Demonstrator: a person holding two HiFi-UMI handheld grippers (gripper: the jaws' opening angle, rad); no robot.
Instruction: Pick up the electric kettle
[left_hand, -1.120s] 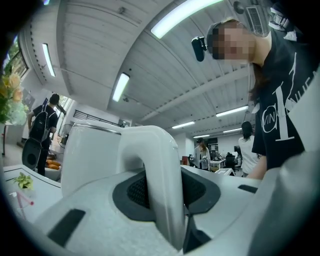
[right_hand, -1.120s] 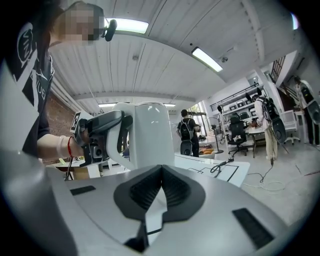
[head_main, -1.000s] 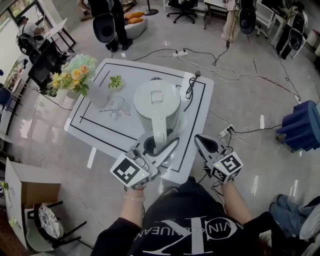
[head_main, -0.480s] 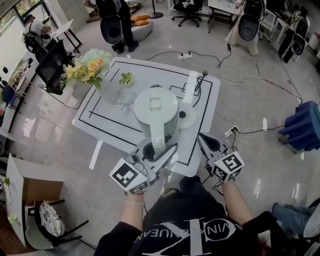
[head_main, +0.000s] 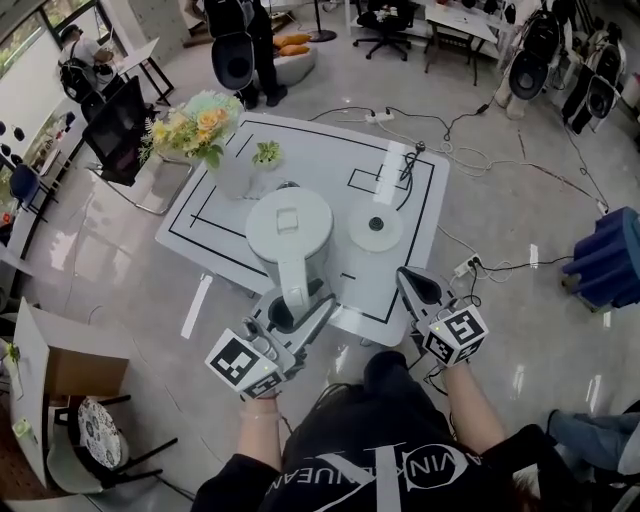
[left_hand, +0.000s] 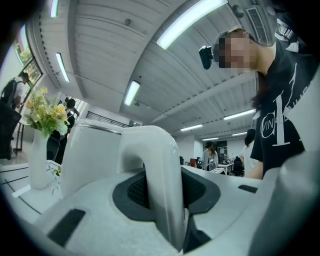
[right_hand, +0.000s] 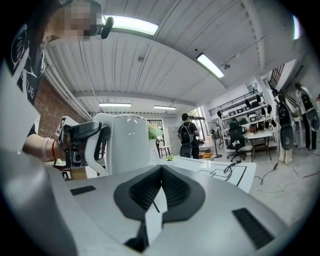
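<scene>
The white electric kettle (head_main: 289, 228) hangs over the near left part of the white table (head_main: 420, 240), apart from its round base (head_main: 375, 228), which lies to its right. My left gripper (head_main: 300, 300) is shut on the kettle's handle (left_hand: 160, 185), which fills the gap between the jaws in the left gripper view. My right gripper (head_main: 405, 278) is near the table's front right edge, jaws shut with nothing between them. In the right gripper view the kettle (right_hand: 127, 145) stands to the left of that gripper (right_hand: 161, 185).
A vase of flowers (head_main: 200, 125) and a small green plant (head_main: 266, 153) stand at the table's far left. A white power strip with a black cable (head_main: 392, 165) lies at the far right. A cardboard box (head_main: 60, 375) is on the floor at left, a blue object (head_main: 610, 255) at right.
The kettle has moved left off its round base in my left gripper's grip. The base now shows whole beside it. My right gripper stays shut and has shifted slightly.
</scene>
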